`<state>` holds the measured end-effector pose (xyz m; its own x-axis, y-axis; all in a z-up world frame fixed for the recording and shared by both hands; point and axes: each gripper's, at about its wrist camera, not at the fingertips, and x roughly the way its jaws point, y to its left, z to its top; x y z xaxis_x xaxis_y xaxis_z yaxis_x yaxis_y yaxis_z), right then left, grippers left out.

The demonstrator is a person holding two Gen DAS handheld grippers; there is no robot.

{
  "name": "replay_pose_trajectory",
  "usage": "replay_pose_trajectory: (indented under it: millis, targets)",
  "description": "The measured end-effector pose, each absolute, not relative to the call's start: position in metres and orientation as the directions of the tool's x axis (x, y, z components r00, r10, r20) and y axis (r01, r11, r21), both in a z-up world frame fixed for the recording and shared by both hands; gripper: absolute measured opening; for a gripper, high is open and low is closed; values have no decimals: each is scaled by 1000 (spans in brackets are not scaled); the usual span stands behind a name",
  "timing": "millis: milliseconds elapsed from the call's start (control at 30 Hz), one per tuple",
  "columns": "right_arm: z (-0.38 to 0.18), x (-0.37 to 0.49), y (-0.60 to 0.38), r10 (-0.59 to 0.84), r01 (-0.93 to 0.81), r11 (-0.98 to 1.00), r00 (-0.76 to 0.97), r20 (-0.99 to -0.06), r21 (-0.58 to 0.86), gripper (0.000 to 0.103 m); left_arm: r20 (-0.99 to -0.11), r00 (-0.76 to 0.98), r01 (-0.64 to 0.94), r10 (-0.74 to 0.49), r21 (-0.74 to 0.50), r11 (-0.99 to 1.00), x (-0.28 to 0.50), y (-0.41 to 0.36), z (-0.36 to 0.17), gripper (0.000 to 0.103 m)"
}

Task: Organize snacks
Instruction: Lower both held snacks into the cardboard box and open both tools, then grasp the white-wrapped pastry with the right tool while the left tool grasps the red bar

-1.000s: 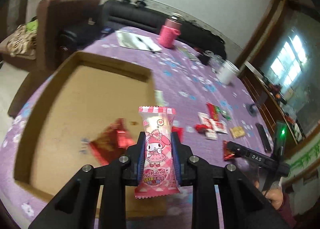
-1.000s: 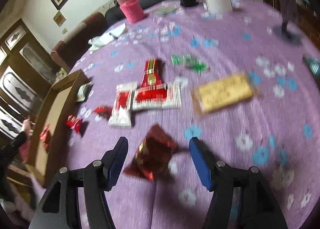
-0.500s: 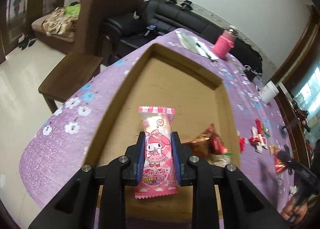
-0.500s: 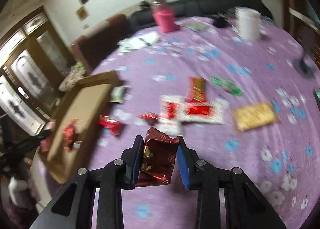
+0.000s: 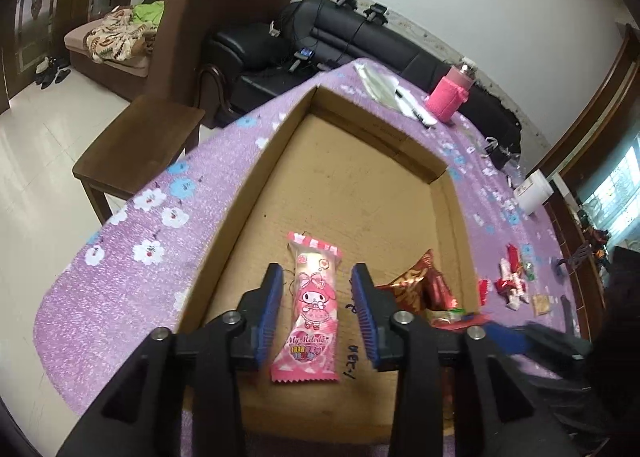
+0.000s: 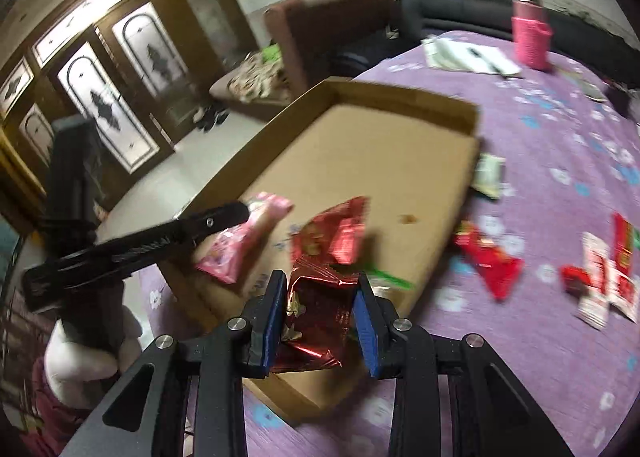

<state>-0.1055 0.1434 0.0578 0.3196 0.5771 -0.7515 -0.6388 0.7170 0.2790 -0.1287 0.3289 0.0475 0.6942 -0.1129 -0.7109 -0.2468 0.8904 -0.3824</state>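
A shallow cardboard box [image 5: 352,185] lies on the purple flowered tablecloth. My left gripper [image 5: 318,311] is open above the box's near end; the pink My Melody snack packet [image 5: 312,309] lies between its fingers on the box floor, touching neither. A red foil snack [image 5: 416,283] lies in the box to its right. In the right wrist view, my right gripper [image 6: 320,321] is shut on a dark red foil snack packet [image 6: 316,321], held over the box's near corner [image 6: 280,381]. The pink packet [image 6: 240,241] and the left gripper's arm show there too.
Loose red and white snack packets [image 6: 600,273] lie on the cloth right of the box, with a green-white packet [image 6: 488,177] by its edge. A pink bottle [image 5: 450,95], papers [image 5: 384,85] and a white cup [image 5: 534,191] stand farther back. A wooden chair [image 5: 140,137] is left of the table.
My left gripper has opened and let go of the pink packet, which now lies in the box. My right gripper has carried the dark red foil packet left, over the box.
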Motion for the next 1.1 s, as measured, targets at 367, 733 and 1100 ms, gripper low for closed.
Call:
replay_pose_trajectory:
  millis: [367, 733, 1100]
  targets:
    - [78, -82, 104, 603, -559, 762, 427, -674, 328, 56, -646, 760, -279, -68, -419, 864, -153, 344, 74, 61]
    - [57, 37, 51, 408, -309, 908, 497, -766, 284, 57, -648, 754, -235, -109, -422, 876, -145, 320, 75, 64]
    - [22, 64, 100, 381, -393, 894, 412, -828, 216, 33, -649, 750, -213, -127, -418, 883, -145, 313, 77, 70]
